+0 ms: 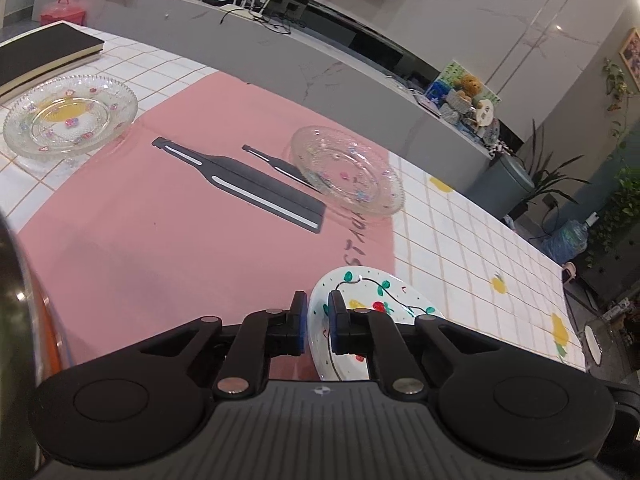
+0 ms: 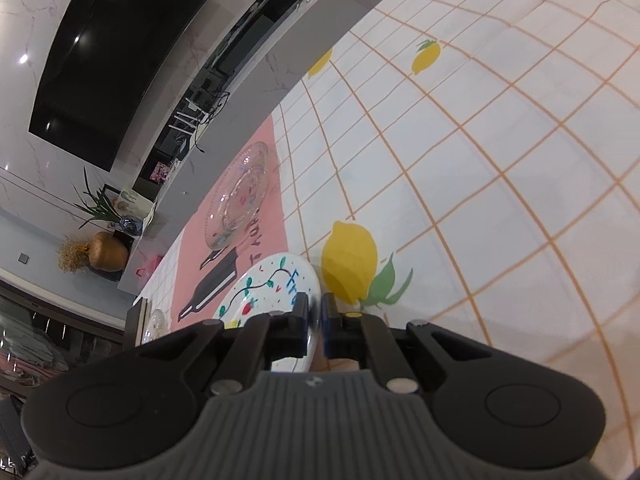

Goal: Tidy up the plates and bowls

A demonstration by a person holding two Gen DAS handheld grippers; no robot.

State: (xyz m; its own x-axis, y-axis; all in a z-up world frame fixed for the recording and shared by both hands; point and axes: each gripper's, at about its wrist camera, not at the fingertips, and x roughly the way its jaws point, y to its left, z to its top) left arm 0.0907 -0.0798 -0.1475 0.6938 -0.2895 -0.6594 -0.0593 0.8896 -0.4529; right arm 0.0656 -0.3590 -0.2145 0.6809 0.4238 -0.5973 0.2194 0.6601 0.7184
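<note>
A white painted plate (image 1: pixel 372 320) with cherries and green leaves lies at the near edge of the pink mat (image 1: pixel 160 240). My left gripper (image 1: pixel 318 316) is shut on its rim. In the right wrist view the same plate (image 2: pixel 268 284) is clamped at its rim by my right gripper (image 2: pixel 314 316), also shut. A clear glass plate (image 1: pixel 348 170) with coloured dots lies at the mat's far right corner, and also shows in the right wrist view (image 2: pixel 238 196). A second glass plate (image 1: pixel 70 114) lies at the far left.
A black book (image 1: pixel 44 54) lies behind the left glass plate. The tablecloth (image 1: pixel 480 240) is white check with lemons. A grey counter (image 1: pixel 280 52) with routers and cables runs behind the table. A dark rounded object (image 1: pixel 12 300) stands at the left edge.
</note>
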